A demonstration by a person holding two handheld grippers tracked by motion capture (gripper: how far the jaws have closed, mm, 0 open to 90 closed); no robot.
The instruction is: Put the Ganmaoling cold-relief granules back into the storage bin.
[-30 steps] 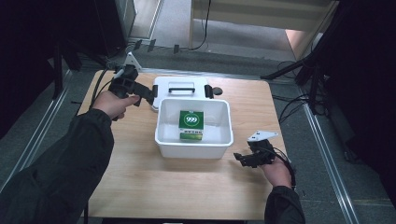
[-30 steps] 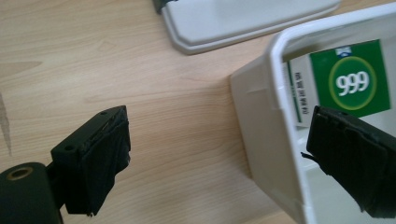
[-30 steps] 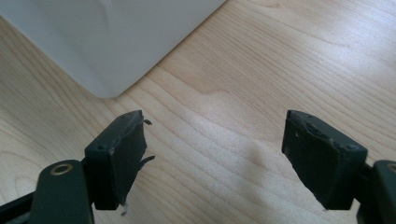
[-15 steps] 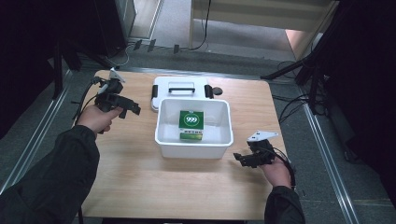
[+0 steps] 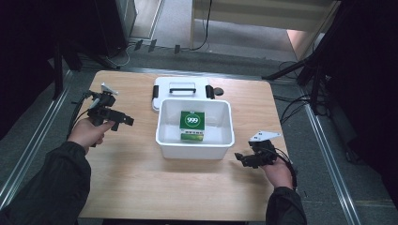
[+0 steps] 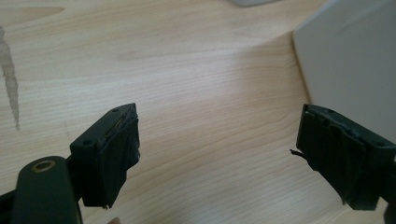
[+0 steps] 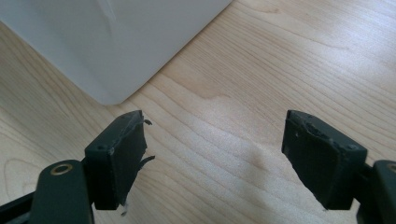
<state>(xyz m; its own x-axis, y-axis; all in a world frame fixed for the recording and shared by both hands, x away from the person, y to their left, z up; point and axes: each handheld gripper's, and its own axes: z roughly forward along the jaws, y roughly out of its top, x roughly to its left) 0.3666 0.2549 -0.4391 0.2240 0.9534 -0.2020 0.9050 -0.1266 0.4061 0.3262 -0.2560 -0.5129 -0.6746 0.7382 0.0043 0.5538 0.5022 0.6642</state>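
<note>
White plastic bin (image 5: 169,145) is seen mid-table with a green box (image 5: 193,125) inside, lid (image 5: 180,89) behind it, flanked by the left gripper (image 5: 123,120) and right gripper (image 5: 244,159), jaws spread and empty, perhaps poised to close it.

Light wooden table (image 5: 141,187), white bin (image 5: 195,140) at centre, white lid (image 5: 180,90) just behind.
</note>
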